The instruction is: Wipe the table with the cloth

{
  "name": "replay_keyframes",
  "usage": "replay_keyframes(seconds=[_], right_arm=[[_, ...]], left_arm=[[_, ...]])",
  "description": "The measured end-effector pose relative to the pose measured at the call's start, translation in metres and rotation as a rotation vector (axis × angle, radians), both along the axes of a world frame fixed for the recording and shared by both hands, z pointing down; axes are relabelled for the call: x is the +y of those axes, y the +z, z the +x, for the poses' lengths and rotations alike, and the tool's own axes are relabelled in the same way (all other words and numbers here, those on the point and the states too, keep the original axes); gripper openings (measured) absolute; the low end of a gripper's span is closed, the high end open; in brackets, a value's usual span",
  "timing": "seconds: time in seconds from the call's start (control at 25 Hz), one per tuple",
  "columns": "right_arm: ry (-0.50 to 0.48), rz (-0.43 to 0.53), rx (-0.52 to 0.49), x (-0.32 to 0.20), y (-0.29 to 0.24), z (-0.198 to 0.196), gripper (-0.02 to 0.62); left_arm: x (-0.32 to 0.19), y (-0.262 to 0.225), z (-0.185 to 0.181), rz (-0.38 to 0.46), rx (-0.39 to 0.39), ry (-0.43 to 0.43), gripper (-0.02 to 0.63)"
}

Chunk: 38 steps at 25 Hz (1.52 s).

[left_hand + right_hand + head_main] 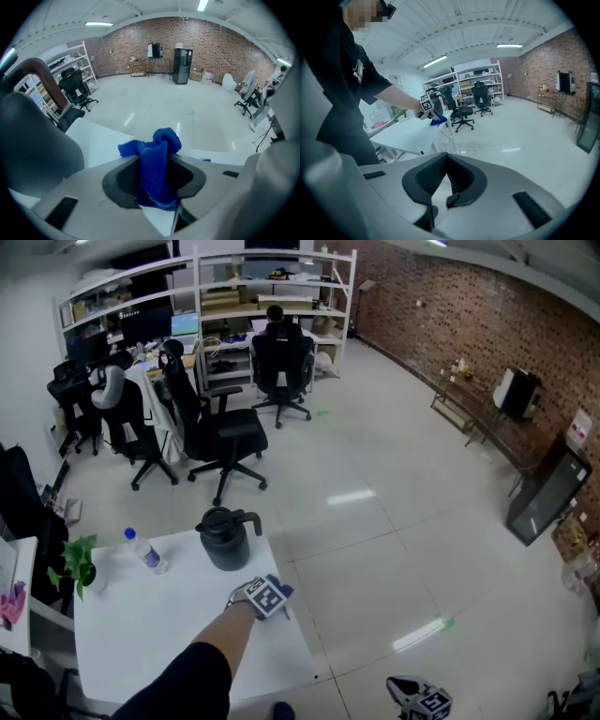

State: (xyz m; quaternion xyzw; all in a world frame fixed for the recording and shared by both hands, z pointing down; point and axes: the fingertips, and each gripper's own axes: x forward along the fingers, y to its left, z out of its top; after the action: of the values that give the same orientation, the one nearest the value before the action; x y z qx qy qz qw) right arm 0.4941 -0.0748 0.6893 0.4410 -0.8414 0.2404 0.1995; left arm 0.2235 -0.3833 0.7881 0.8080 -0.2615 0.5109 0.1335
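Observation:
My left gripper (263, 596) is over the right part of the white table (159, 634), shut on a blue cloth (283, 590). In the left gripper view the cloth (164, 140) is bunched upright between the jaws of that gripper (154, 159) and hangs down onto the tabletop (101, 140). My right gripper (422, 701) hangs low beside the table, off its right side, above the floor. In its own view its jaws (446, 157) meet with nothing between them. That view shows the left gripper (426, 105) and the cloth (438, 122) at the table's far end (408, 136).
A black jug (225, 538) stands on the table just beyond the left gripper and fills the left of the left gripper view (28, 145). A water bottle (145, 551) and a small plant (80, 563) stand further left. Black office chairs (220, 432) stand beyond the table.

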Motion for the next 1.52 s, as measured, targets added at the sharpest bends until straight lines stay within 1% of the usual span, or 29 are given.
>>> replay_keyframes(seconds=[0.08, 0.2, 0.32, 0.4, 0.44, 0.48, 0.56, 0.6, 0.68, 0.8, 0.88, 0.96, 1.08, 1.2, 1.28, 1.4, 1.52], right_arm=[[-0.025, 0.006, -0.016, -0.001, -0.003, -0.014, 0.014], [-0.045, 0.025, -0.040, -0.006, -0.006, -0.029, 0.014], [-0.048, 0.046, -0.055, -0.015, -0.011, -0.036, 0.014], [-0.038, 0.068, -0.072, -0.018, -0.017, -0.039, 0.014], [-0.029, 0.079, -0.081, -0.017, -0.019, -0.039, 0.014], [-0.017, 0.090, -0.089, -0.018, -0.022, -0.038, 0.014], [0.006, 0.112, -0.098, -0.023, -0.026, -0.034, 0.014], [0.016, 0.119, -0.102, -0.026, -0.029, -0.034, 0.014], [0.026, 0.129, -0.109, -0.030, -0.034, -0.041, 0.014], [0.011, 0.168, -0.103, -0.039, -0.041, -0.057, 0.014], [-0.012, 0.187, -0.094, -0.047, -0.047, -0.076, 0.014], [-0.035, 0.192, -0.096, -0.052, -0.052, -0.104, 0.014], [-0.070, 0.217, -0.095, -0.064, -0.063, -0.160, 0.014], [-0.136, 0.238, -0.079, -0.082, -0.069, -0.223, 0.014], [-0.187, 0.230, -0.073, -0.089, -0.070, -0.265, 0.014], [-0.249, 0.216, -0.059, -0.095, -0.069, -0.322, 0.014], [-0.313, 0.185, -0.026, -0.090, -0.063, -0.373, 0.014]], left_arm=[[0.025, -0.001, 0.001, -0.020, -0.010, 0.022, 0.140], [0.059, -0.001, 0.008, -0.029, 0.006, 0.062, 0.138], [0.083, -0.002, 0.012, -0.062, 0.021, 0.071, 0.139], [0.098, -0.006, 0.003, -0.099, 0.010, 0.056, 0.138], [0.104, -0.011, -0.001, -0.107, 0.032, 0.032, 0.138], [0.106, -0.020, -0.001, -0.097, 0.087, 0.002, 0.138], [0.100, -0.046, -0.001, -0.051, 0.220, -0.065, 0.139], [0.098, -0.060, -0.007, -0.030, 0.272, -0.094, 0.138], [0.101, -0.086, -0.030, 0.002, 0.330, -0.136, 0.140], [0.114, -0.118, -0.087, 0.055, 0.366, -0.203, 0.140], [0.129, -0.134, -0.136, 0.084, 0.377, -0.261, 0.140], [0.147, -0.144, -0.194, 0.116, 0.363, -0.310, 0.140], [0.175, -0.150, -0.295, 0.153, 0.329, -0.387, 0.140], [0.211, -0.143, -0.399, 0.164, 0.299, -0.498, 0.140], [0.245, -0.132, -0.462, 0.158, 0.280, -0.577, 0.140], [0.296, -0.111, -0.544, 0.151, 0.242, -0.676, 0.140], [0.349, -0.086, -0.613, 0.129, 0.208, -0.775, 0.140]])
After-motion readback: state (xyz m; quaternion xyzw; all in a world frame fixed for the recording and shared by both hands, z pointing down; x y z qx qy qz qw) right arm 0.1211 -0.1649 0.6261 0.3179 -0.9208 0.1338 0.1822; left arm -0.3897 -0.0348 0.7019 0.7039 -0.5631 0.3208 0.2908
